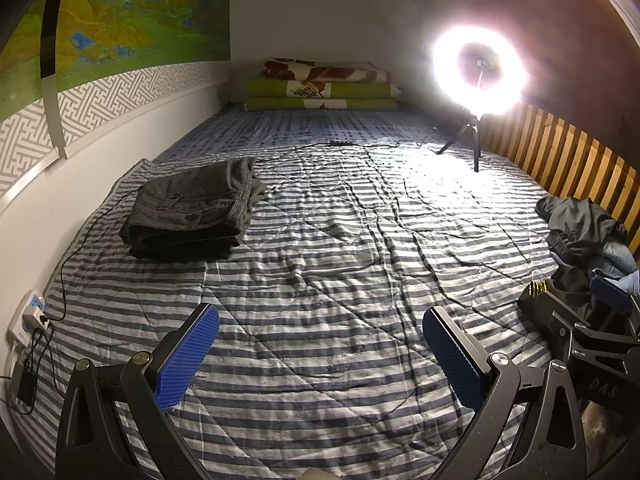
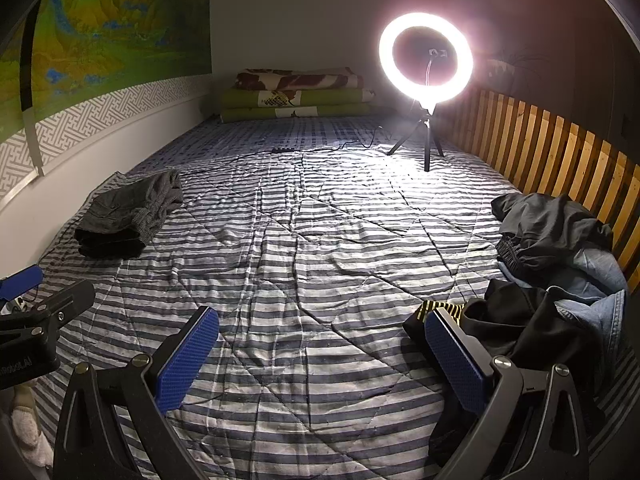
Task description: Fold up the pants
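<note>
Striped quilt (image 1: 320, 280) across a bed, wall on one side, wooden slat rail (image 2: 560, 160) on the other. Nearest, left tool (image 1: 320, 356) held wide apart over bare stripes, clamped on nothing. Right tool (image 2: 322, 356) likewise spread and empty, its outer pad just beside the heap of unfolded pants (image 2: 540, 292): black cloth with a yellow-striped edge in front, denim and dark grey behind, against the rail. Farther off, by the wall, dark grey folded pants (image 1: 192, 212) lying finished. Beyond, ring light (image 2: 426, 60) on a tripod with its cable (image 1: 296, 148) trailing over the quilt; stacked blankets (image 1: 320, 88) at the far end.

Risk, as a guess: garments tangled together, so a pinch on the black cloth likely to drag the denim along or catch two layers; glare hiding edges; cable snagging a spread leg.

Only the left view showed the power strip (image 1: 30, 316) at the wall; only the right view showed the heap whole and a pale sock (image 2: 28, 428) at the lower left.
</note>
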